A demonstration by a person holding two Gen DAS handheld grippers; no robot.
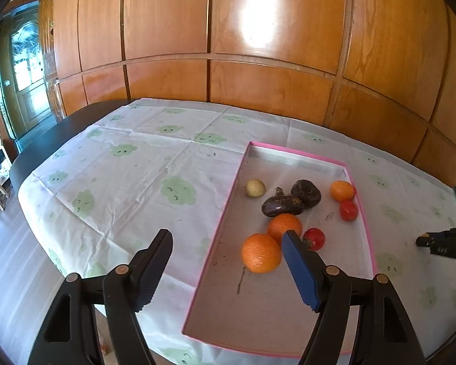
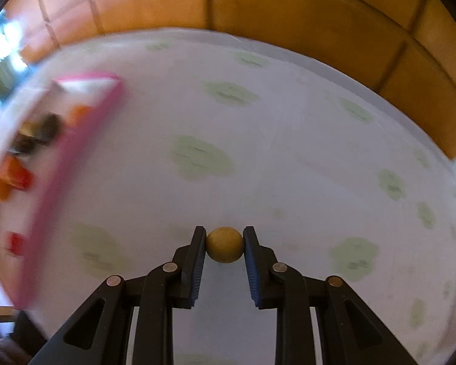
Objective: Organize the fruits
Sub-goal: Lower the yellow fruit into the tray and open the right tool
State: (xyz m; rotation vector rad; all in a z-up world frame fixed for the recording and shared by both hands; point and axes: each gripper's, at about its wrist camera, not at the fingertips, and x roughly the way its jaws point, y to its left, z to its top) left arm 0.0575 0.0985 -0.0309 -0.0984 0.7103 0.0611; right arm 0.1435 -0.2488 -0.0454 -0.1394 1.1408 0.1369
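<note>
We pinch small yellow fruit (image 2: 225, 244) tight in right hand-held gripper (image 2: 225, 245), above bench (image 2: 288, 152), so it goes to pink tray (image 1: 361, 210). Left hand-held gripper (image 1: 226, 241) wide open, empty, near orange (image 1: 260, 253) in tray.

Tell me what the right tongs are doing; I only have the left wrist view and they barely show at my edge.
Observer: The right tongs are shut on a small round tan fruit, held over the tablecloth, outside the pink tray.
Operator: Is anything else lying on the cloth on that side?
Observer: Nothing else shows on the cloth there, only its green printed patches.
Operator: Which side of those tongs is the tray on?
Observer: To their left in the right wrist view, blurred, with its long pink wall facing them.
</note>
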